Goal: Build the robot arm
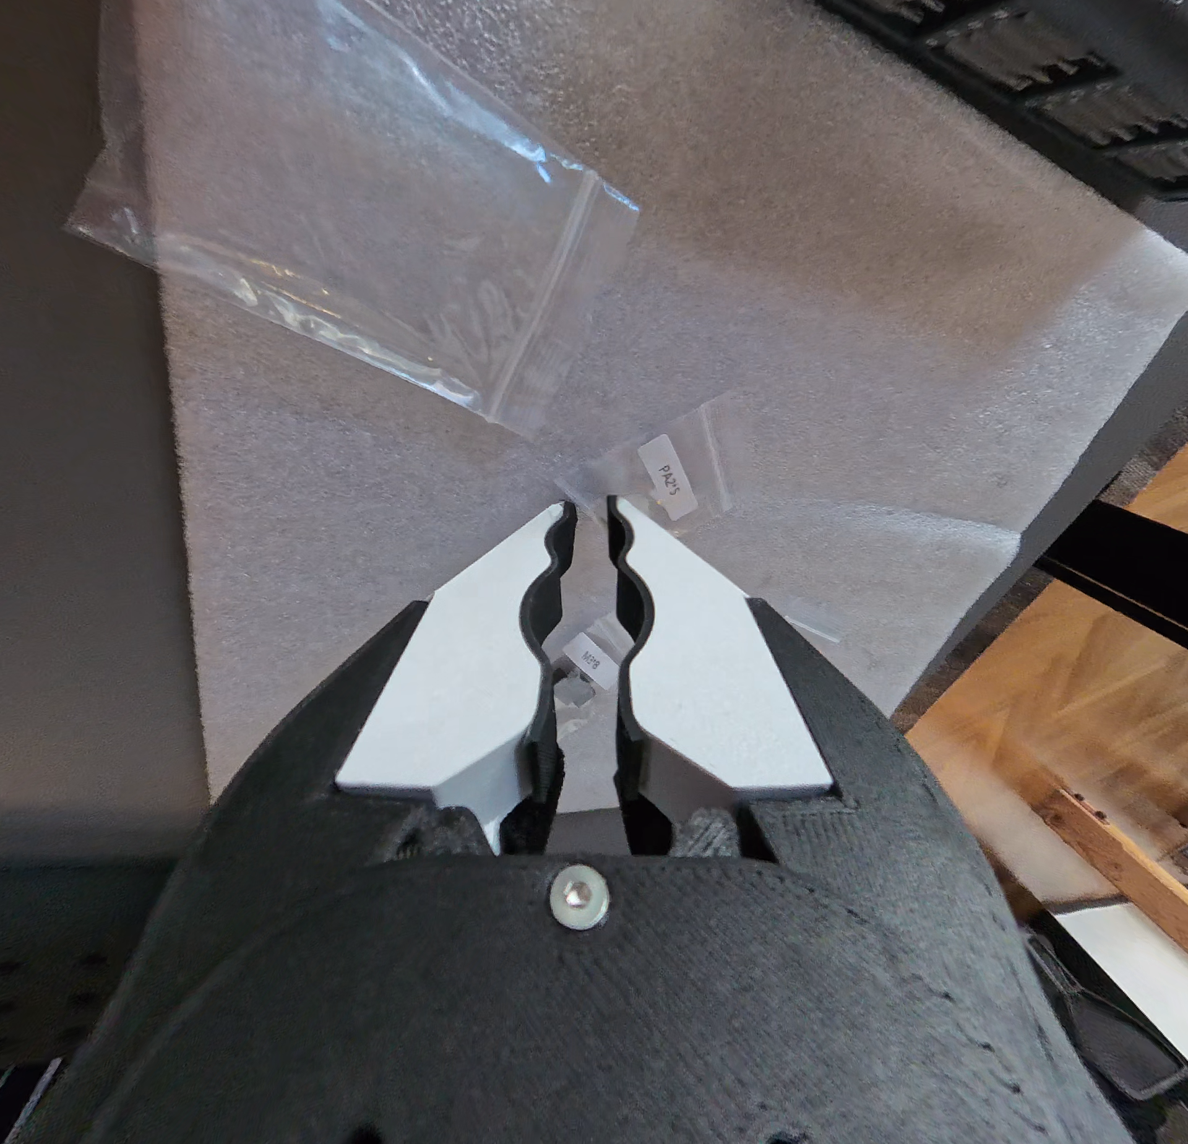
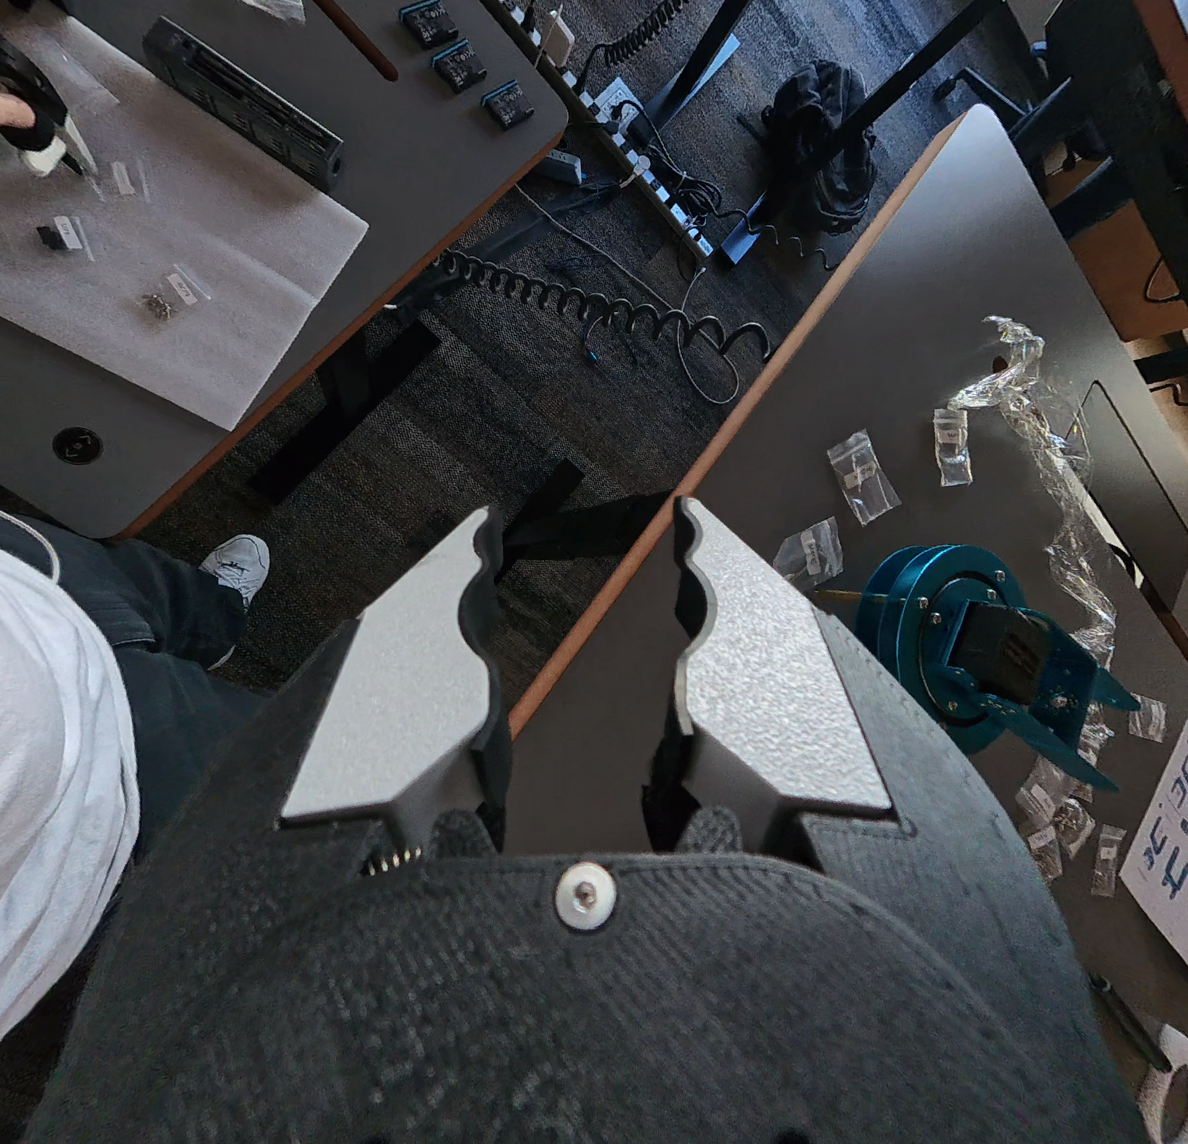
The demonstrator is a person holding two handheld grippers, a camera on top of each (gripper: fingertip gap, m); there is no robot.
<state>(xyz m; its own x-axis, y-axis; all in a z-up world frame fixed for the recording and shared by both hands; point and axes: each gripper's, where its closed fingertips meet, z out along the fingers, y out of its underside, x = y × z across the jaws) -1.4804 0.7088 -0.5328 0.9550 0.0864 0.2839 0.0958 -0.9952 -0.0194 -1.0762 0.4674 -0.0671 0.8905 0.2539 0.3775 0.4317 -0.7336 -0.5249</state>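
Note:
My left gripper (image 1: 588,507) hangs low over a white foam sheet (image 1: 771,277), its jaws open by only a narrow gap. Its tips straddle the corner of a small clear bag with a white label (image 1: 668,470); I cannot tell if they touch it. A second small labelled bag (image 1: 586,660) shows between the fingers. A large empty clear zip bag (image 1: 360,226) lies farther ahead to the left. My right gripper (image 2: 582,515) is wide open and empty, held high above the edge of a dark table (image 2: 900,316). The left gripper (image 2: 48,149) also shows far off in the right wrist view.
A long black ridged box (image 1: 1028,52) stands beyond the foam. On the right table lie a blue round metal assembly (image 2: 964,644), several small bags (image 2: 861,477) and crumpled plastic wrap (image 2: 1054,470). Between the tables are coiled cables (image 2: 611,309), a power strip (image 2: 643,168) and a person's shoe (image 2: 234,563). One gripper's finger ends stand about 65 cm off the other's.

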